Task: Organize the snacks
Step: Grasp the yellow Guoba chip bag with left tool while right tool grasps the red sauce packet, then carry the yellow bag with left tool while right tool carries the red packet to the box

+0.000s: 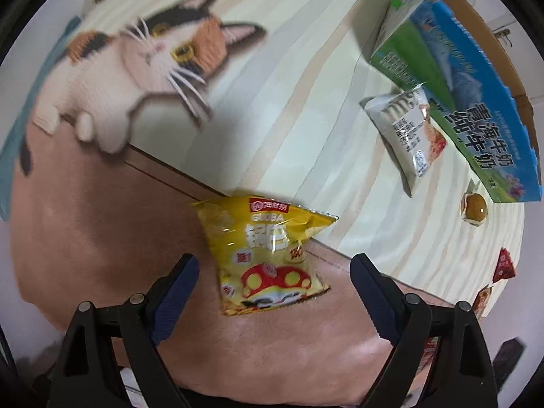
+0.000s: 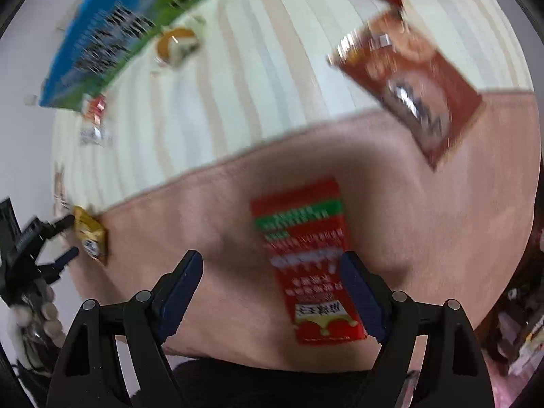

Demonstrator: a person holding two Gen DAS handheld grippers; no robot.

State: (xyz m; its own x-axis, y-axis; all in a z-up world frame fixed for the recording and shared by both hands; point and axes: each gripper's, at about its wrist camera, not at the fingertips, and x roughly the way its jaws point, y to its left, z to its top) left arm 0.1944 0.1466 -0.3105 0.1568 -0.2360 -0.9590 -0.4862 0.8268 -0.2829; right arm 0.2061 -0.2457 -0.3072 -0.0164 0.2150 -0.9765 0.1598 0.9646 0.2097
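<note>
In the left wrist view a yellow snack bag (image 1: 268, 255) lies across the edge between the pink mat (image 1: 102, 224) and the striped cloth (image 1: 306, 102). My left gripper (image 1: 273, 272) is open around its lower part, fingers apart on both sides. In the right wrist view a red sachet (image 2: 311, 258) lies on the pink mat (image 2: 425, 221). My right gripper (image 2: 272, 270) is open, its right finger beside the sachet. A brown packet (image 2: 408, 81) lies further ahead. The left gripper (image 2: 66, 238) shows at far left by the yellow bag (image 2: 91, 238).
A blue and green milk carton box (image 1: 476, 95) stands at the right, with a grey packet (image 1: 408, 129), a round wrapped sweet (image 1: 474, 207) and small red packets (image 1: 503, 265) near it. A cat picture (image 1: 142, 61) covers the cloth's left part.
</note>
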